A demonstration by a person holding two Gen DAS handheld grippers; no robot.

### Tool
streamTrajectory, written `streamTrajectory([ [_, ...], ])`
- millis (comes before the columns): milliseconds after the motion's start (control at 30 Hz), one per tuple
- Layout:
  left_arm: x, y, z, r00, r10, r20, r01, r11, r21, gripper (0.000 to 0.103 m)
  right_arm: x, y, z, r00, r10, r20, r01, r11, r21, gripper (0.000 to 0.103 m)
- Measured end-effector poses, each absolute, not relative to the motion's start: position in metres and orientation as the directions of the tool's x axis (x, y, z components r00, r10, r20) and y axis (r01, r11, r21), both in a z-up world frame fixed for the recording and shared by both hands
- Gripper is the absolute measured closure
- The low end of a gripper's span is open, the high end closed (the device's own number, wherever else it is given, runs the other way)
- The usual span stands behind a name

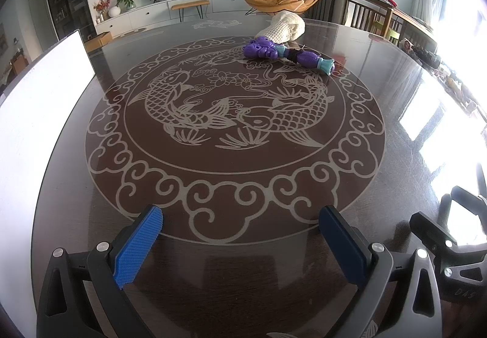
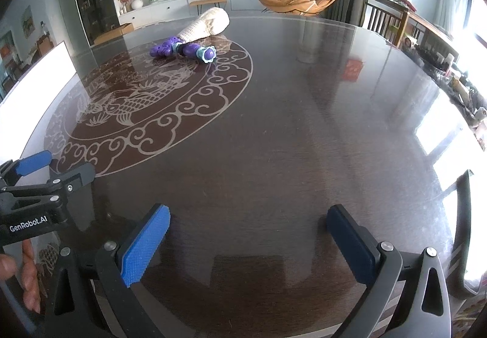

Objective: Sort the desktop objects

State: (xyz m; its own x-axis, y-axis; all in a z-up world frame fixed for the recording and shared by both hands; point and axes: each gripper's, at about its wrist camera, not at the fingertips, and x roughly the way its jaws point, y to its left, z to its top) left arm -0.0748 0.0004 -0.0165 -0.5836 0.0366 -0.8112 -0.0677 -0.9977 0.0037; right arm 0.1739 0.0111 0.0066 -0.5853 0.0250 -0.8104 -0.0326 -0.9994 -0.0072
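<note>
A purple and teal toy (image 1: 286, 54) lies on the far side of the round dark table (image 1: 213, 252), on the fish pattern's edge. Just behind it rests a cream knitted cloth bundle (image 1: 284, 28). The right wrist view has the same toy (image 2: 185, 50) and cloth bundle (image 2: 207, 24) at the upper left. My left gripper (image 1: 240, 243) hovers open over the near table edge, nothing between its blue pads. My right gripper (image 2: 248, 242) is open too, empty, low over bare table. Both are far from the toy.
A white board (image 1: 39, 113) stands at the table's left edge, also the white board (image 2: 36, 76) in the right wrist view. The left gripper's body (image 2: 33, 195) and a hand (image 2: 27, 274) sit at the right view's lower left. Chairs and a cluttered sideboard (image 2: 441, 64) lie beyond the table's right.
</note>
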Motion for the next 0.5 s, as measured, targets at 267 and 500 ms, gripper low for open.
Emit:
streamTrajectory([
  [267,-0.080,0.000,-0.016,-0.567,0.068,-0.821,-0.123,-0.992,0.003,0.000,0.174,0.011,0.007,-0.587,0.021,-0.810,-0.032,-0.999,-0.003,0.000],
  [500,-0.115,-0.036,-0.016,-0.566,0.051,-0.823,-0.094,-0.996,0.003,0.000,0.174,0.010,0.007,-0.585,0.026,-0.811,-0.031,-0.999,-0.010,0.000],
])
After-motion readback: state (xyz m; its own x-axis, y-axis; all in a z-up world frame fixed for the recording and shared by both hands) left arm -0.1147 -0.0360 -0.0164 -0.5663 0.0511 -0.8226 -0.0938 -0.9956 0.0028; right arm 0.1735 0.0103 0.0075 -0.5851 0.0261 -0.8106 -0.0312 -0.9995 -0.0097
